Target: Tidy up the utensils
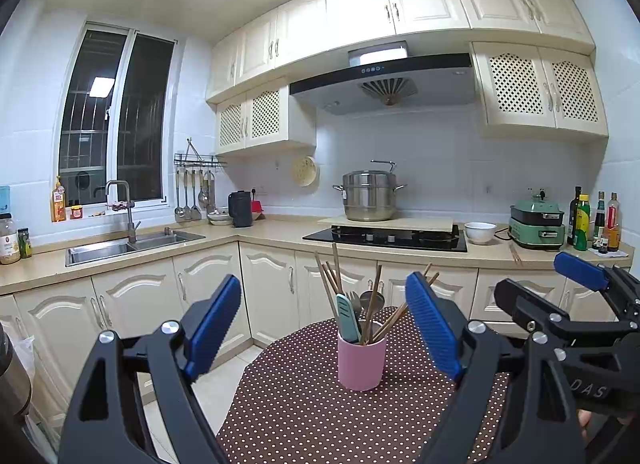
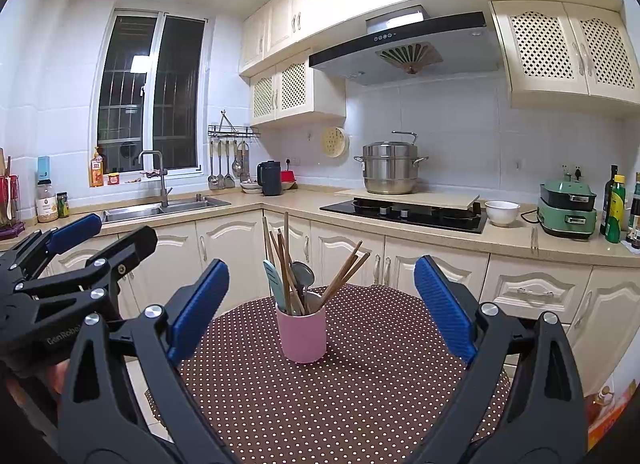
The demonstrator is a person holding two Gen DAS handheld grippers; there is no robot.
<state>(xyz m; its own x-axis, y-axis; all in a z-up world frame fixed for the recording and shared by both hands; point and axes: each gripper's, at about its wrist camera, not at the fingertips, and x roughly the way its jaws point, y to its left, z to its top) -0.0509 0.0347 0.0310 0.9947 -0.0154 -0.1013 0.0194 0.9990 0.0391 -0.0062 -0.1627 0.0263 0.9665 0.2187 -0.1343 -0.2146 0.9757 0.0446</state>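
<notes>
A pink cup (image 1: pixel 361 364) (image 2: pixel 302 338) stands upright on a brown polka-dot table (image 1: pixel 320 416) (image 2: pixel 360 384). Several wooden chopsticks (image 1: pixel 376 306) (image 2: pixel 344 272), a teal-handled utensil (image 1: pixel 346 318) (image 2: pixel 275 284), a fork (image 1: pixel 354 301) and a metal spoon (image 1: pixel 371 299) (image 2: pixel 303 274) stick out of it. My left gripper (image 1: pixel 332 328) is open, held back from the cup with nothing between its blue pads. My right gripper (image 2: pixel 322 308) is open too, also short of the cup and empty. Each gripper shows in the other's view, the right one (image 1: pixel 552 288) at the right edge, the left one (image 2: pixel 100 236) at the left edge.
Behind the table runs an L-shaped counter with a sink (image 1: pixel 132 246) (image 2: pixel 164 210), a gas hob (image 1: pixel 386 238) (image 2: pixel 404 212) bearing a steel pot (image 1: pixel 370 196) (image 2: pixel 390 168), a white bowl (image 1: pixel 480 232) (image 2: pixel 502 213), a green cooker (image 1: pixel 538 224) (image 2: pixel 566 203) and bottles (image 1: pixel 596 220). Tiled floor (image 1: pixel 208 388) lies left of the table.
</notes>
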